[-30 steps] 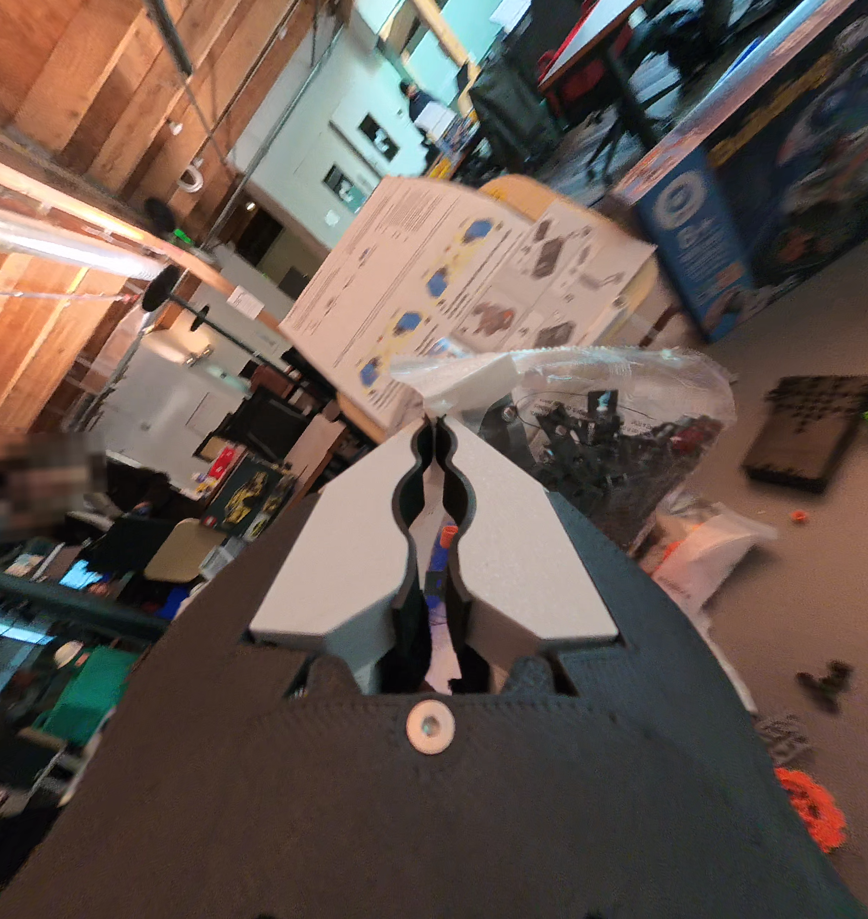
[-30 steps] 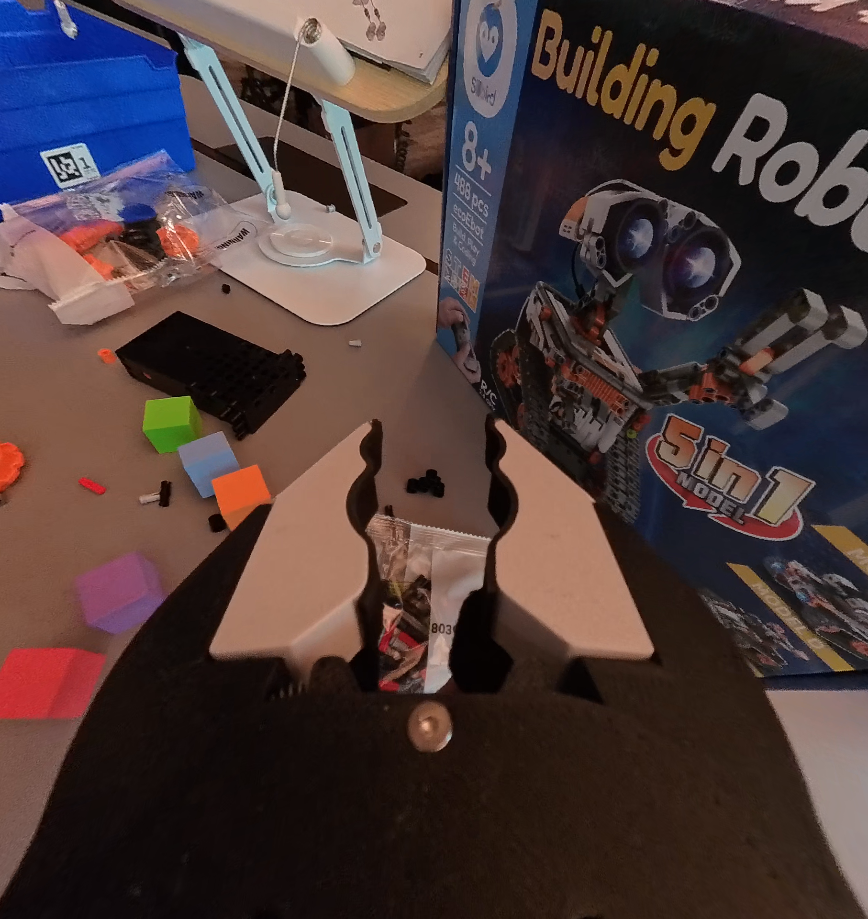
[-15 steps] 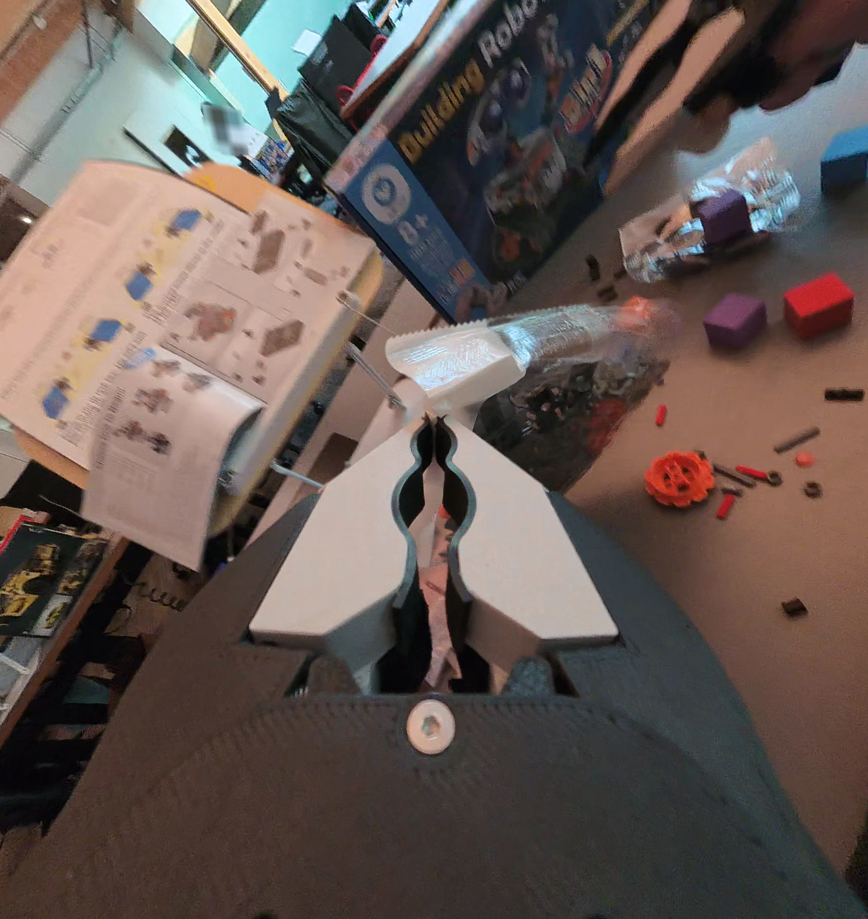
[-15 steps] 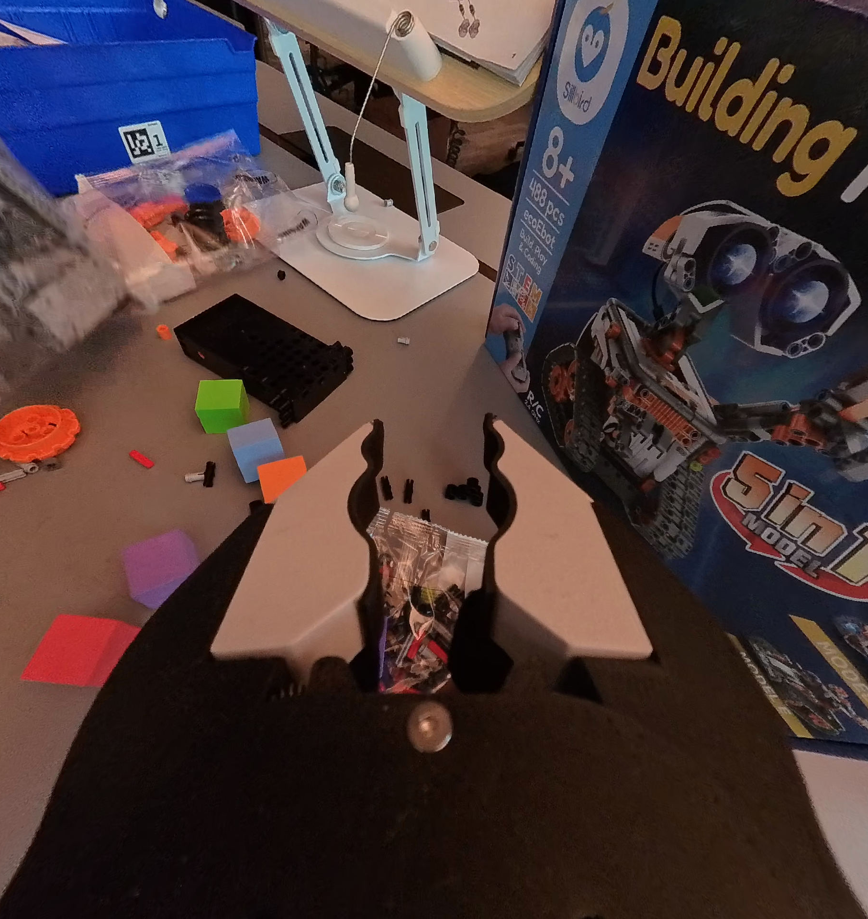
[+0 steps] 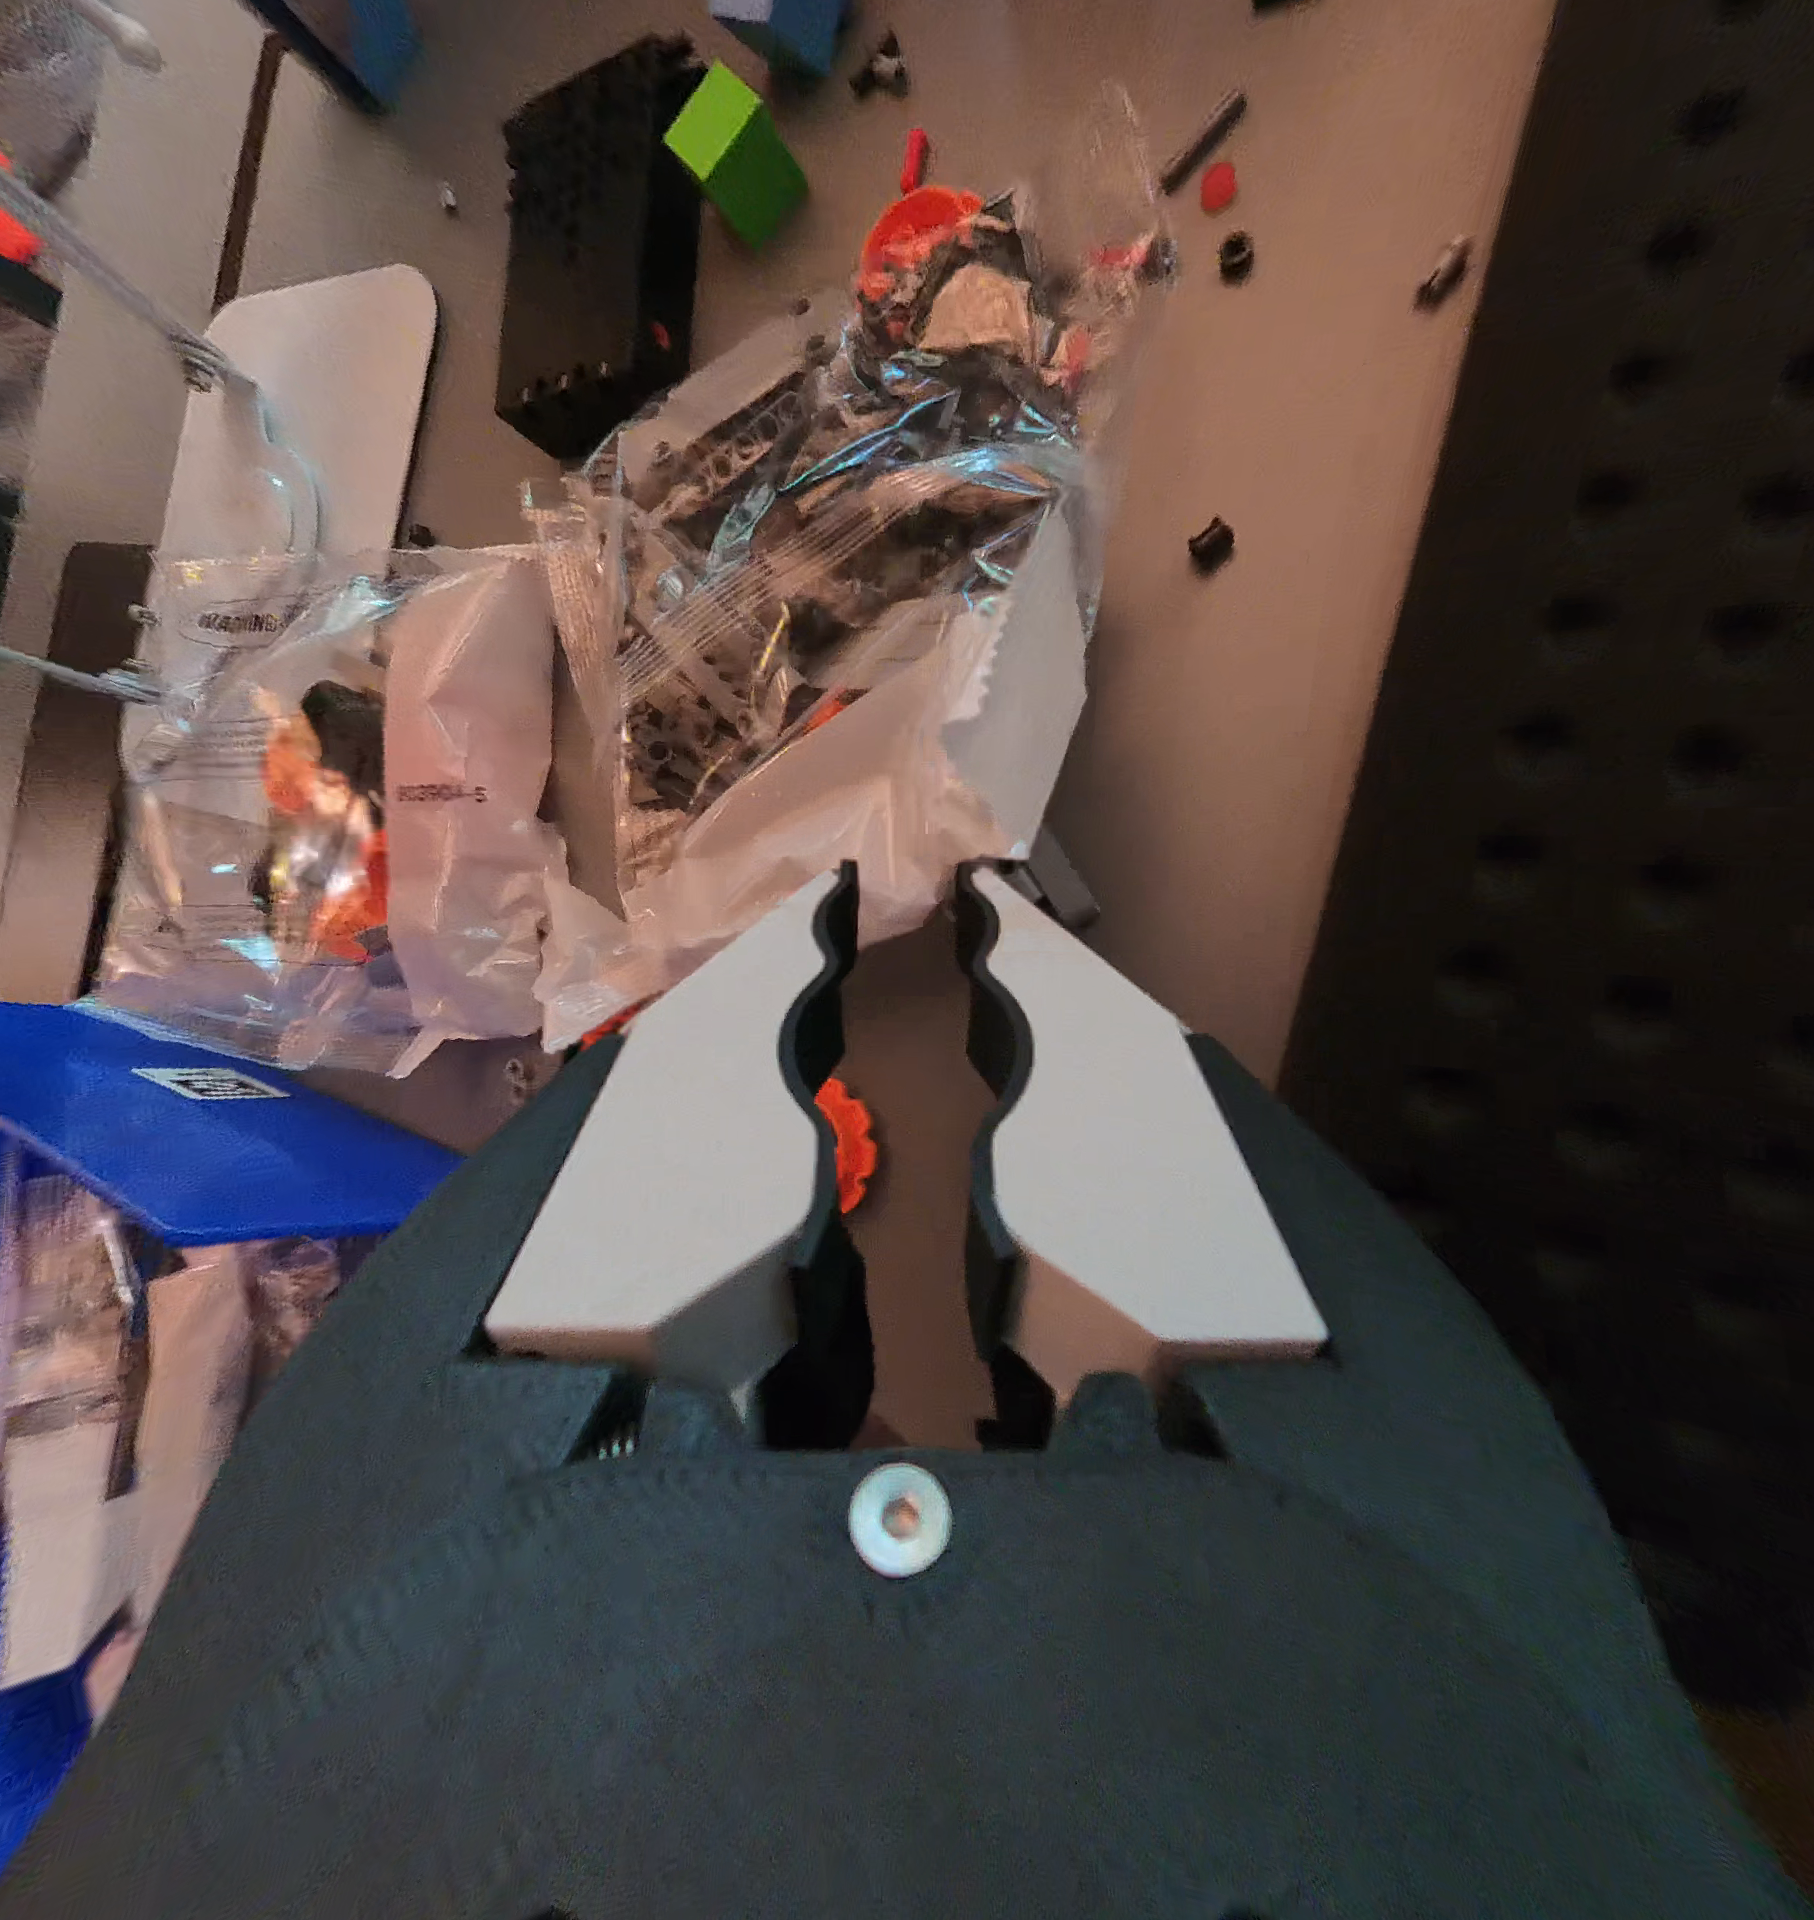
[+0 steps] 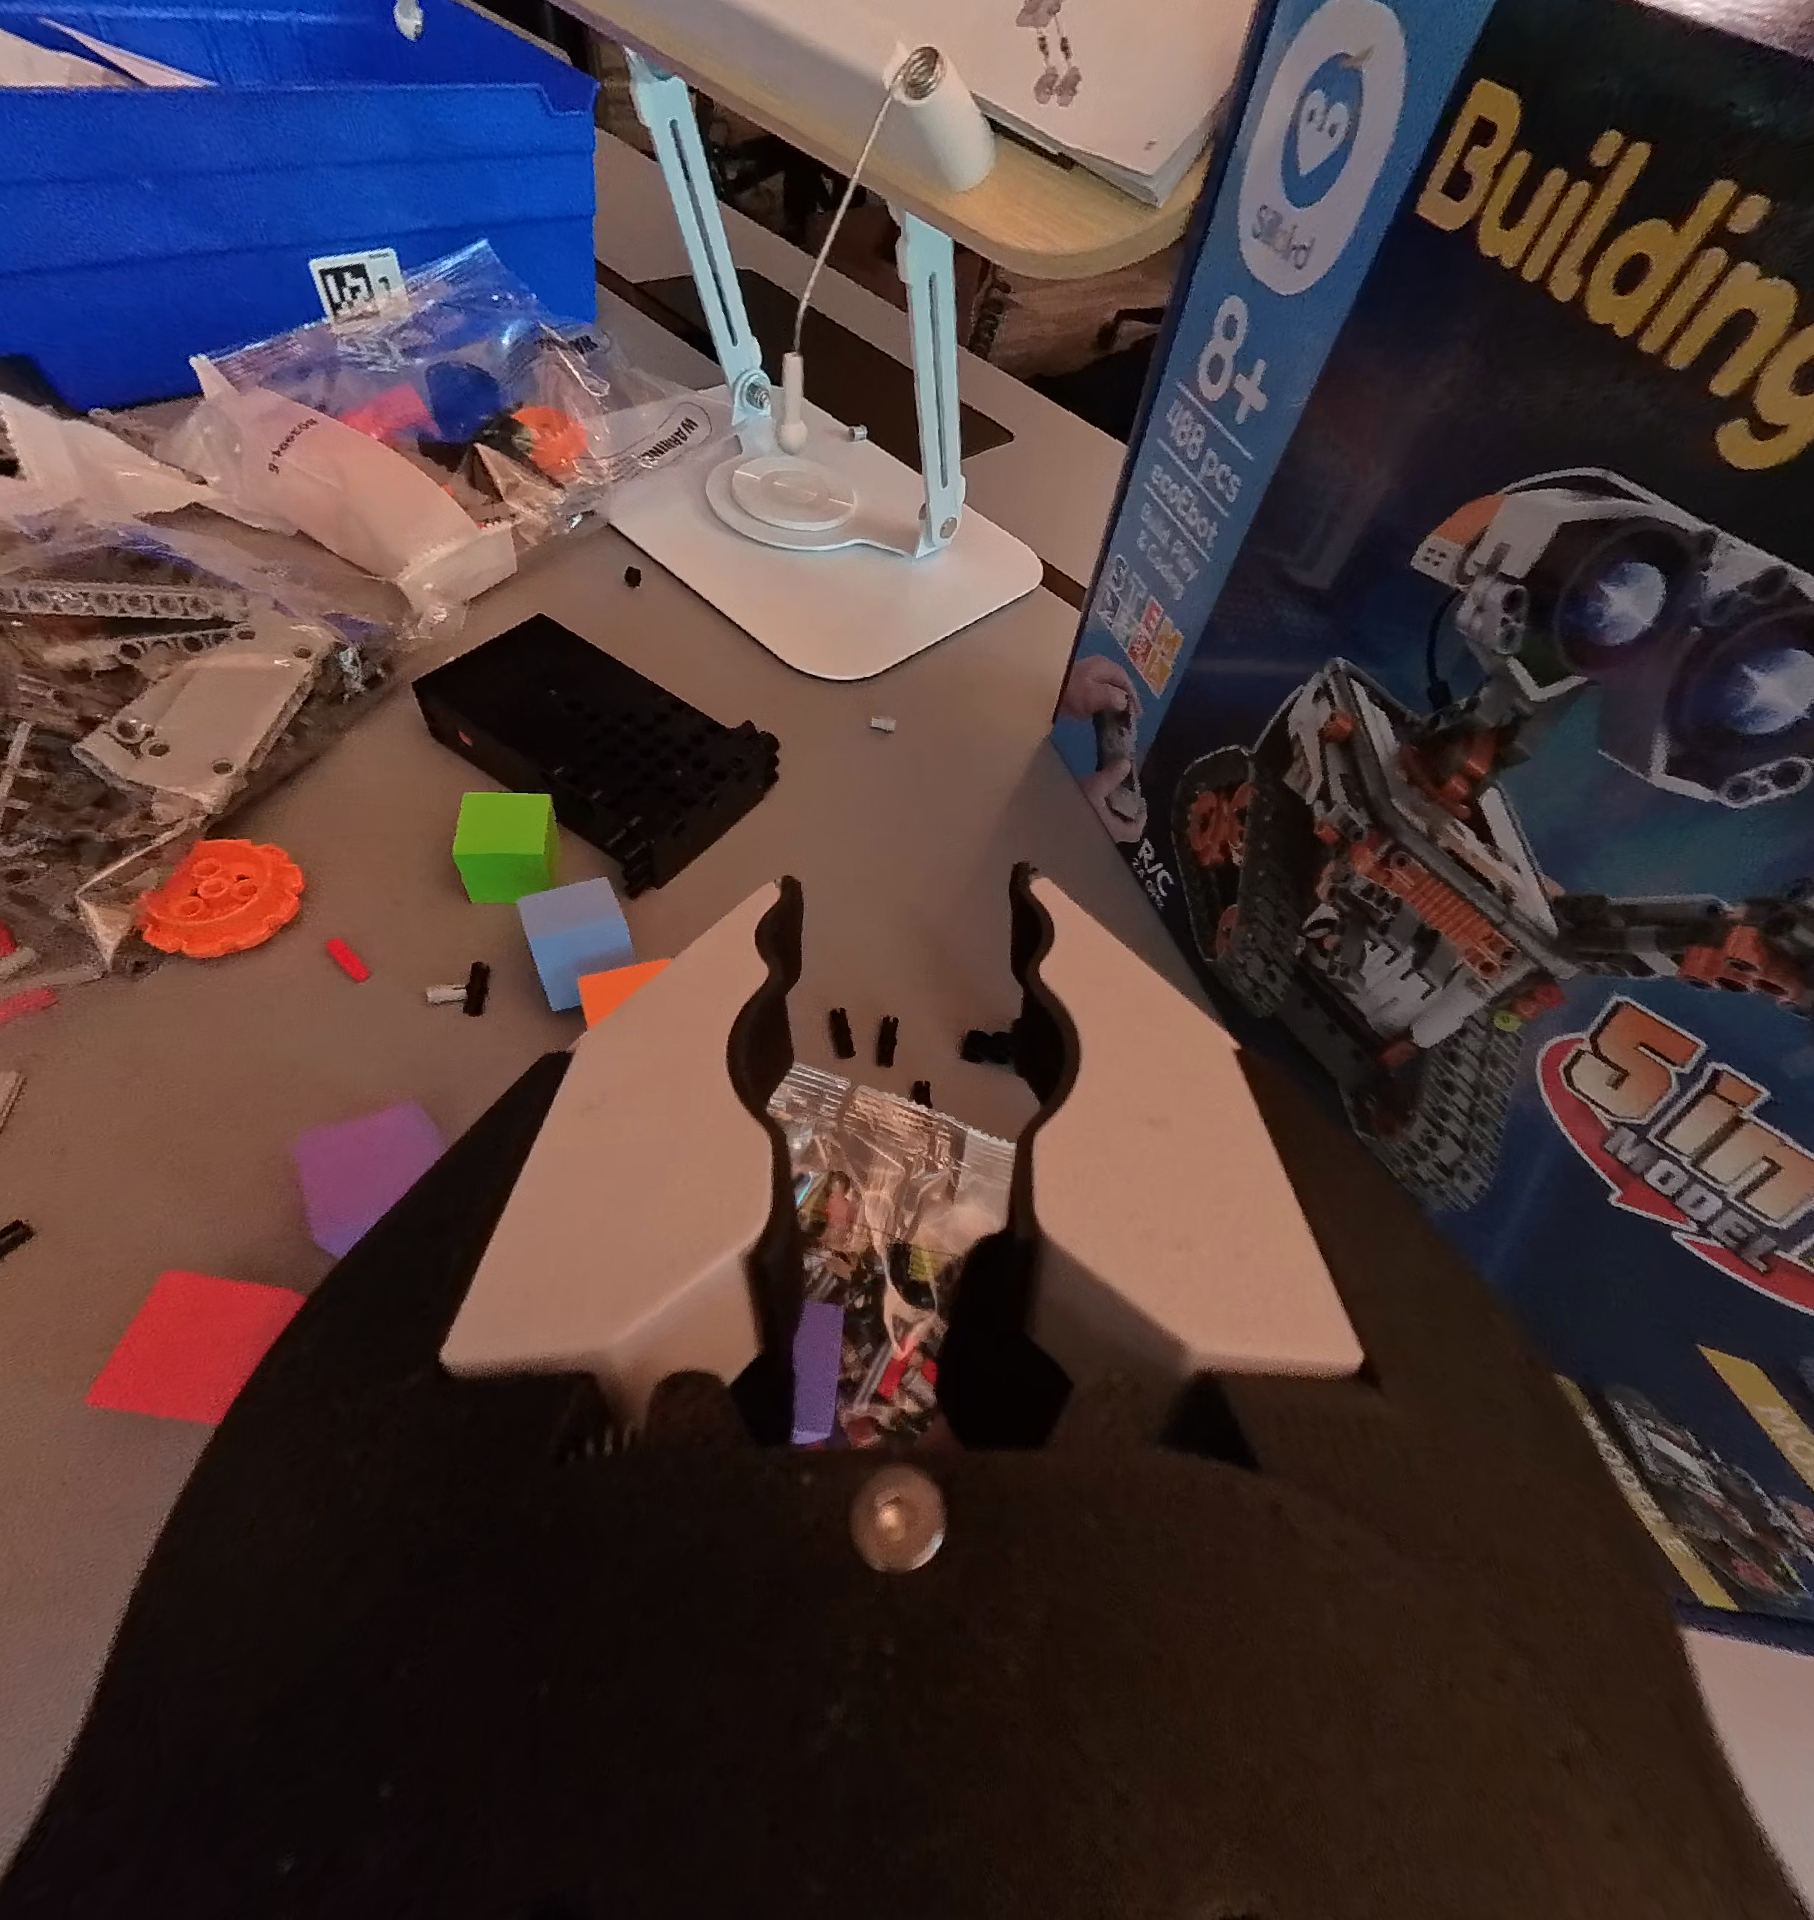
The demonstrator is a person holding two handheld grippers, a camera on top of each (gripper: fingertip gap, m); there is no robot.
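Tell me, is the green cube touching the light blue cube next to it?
Apart. The right wrist view shows a thin strip of table between the green cube and the light blue cube, which sits nearer the camera.

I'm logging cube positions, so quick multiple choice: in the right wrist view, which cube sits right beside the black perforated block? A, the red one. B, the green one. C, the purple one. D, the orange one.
B: the green cube sits right beside the black perforated block, while the red cube, purple cube and orange cube lie nearer the camera.
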